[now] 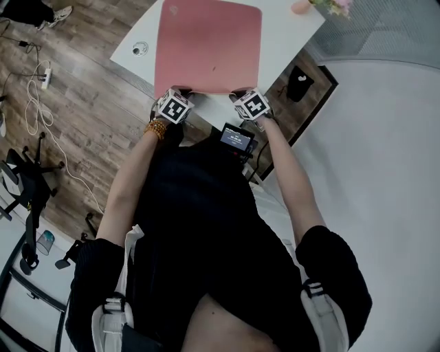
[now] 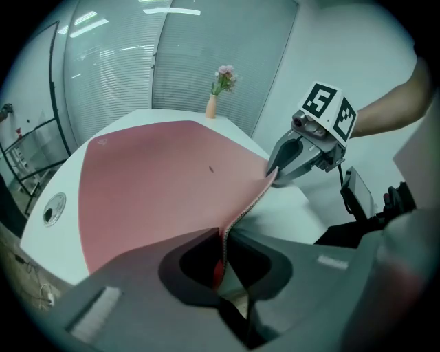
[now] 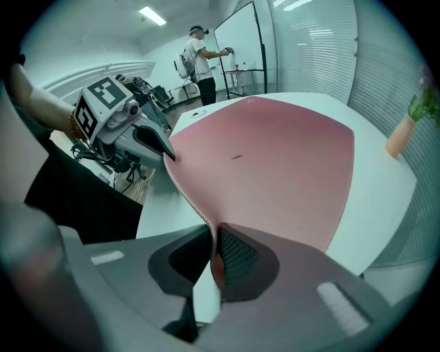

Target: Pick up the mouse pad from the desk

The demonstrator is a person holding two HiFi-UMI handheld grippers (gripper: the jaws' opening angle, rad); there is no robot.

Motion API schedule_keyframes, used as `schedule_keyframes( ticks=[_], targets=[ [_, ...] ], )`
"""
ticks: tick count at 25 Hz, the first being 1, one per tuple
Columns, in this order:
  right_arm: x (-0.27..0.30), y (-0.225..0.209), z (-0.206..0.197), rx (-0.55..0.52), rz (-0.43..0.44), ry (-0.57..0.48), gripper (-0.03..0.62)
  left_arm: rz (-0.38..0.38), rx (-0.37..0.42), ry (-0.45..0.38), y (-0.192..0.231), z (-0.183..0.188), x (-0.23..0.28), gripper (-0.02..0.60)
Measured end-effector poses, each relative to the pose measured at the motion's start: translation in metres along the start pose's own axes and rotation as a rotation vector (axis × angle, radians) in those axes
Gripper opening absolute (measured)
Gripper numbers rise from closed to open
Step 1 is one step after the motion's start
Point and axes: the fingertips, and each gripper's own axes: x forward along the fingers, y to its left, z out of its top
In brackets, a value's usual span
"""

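Observation:
A large pink mouse pad (image 1: 208, 45) lies over the white desk (image 1: 289, 34), its near edge lifted. My left gripper (image 1: 180, 94) is shut on the pad's near left corner, and my right gripper (image 1: 240, 95) is shut on the near right corner. In the left gripper view the pad (image 2: 151, 185) curls up from the desk into the closed jaws (image 2: 223, 240), with the right gripper (image 2: 275, 172) pinching the far end of the same edge. In the right gripper view the pad (image 3: 275, 165) runs into the shut jaws (image 3: 212, 237), and the left gripper (image 3: 165, 148) holds the other corner.
A round cable grommet (image 1: 139, 49) sits in the desk left of the pad. A small pink vase with flowers (image 1: 302, 7) stands at the desk's far right edge. Cables and a power strip (image 1: 45, 75) lie on the wood floor. A person (image 3: 196, 58) stands far off by a whiteboard.

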Motion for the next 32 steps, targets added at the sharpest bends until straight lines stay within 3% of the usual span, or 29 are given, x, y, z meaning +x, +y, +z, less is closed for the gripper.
schedule_keyframes(
  ticks=[13, 21, 32],
  targets=[
    [-0.009, 0.013, -0.012, 0.062, 0.062, 0.032, 0.044, -0.076, 0.004, 0.003, -0.016, 0.003, -0.017, 0.028],
    [-0.012, 0.021, -0.023, 0.056, 0.092, 0.056, 0.043, -0.152, 0.087, 0.012, -0.030, 0.001, -0.022, 0.028],
    [-0.039, 0.039, -0.014, 0.096, 0.164, -0.008, 0.040, -0.228, 0.144, -0.065, -0.046, 0.011, -0.043, 0.023]
  ],
)
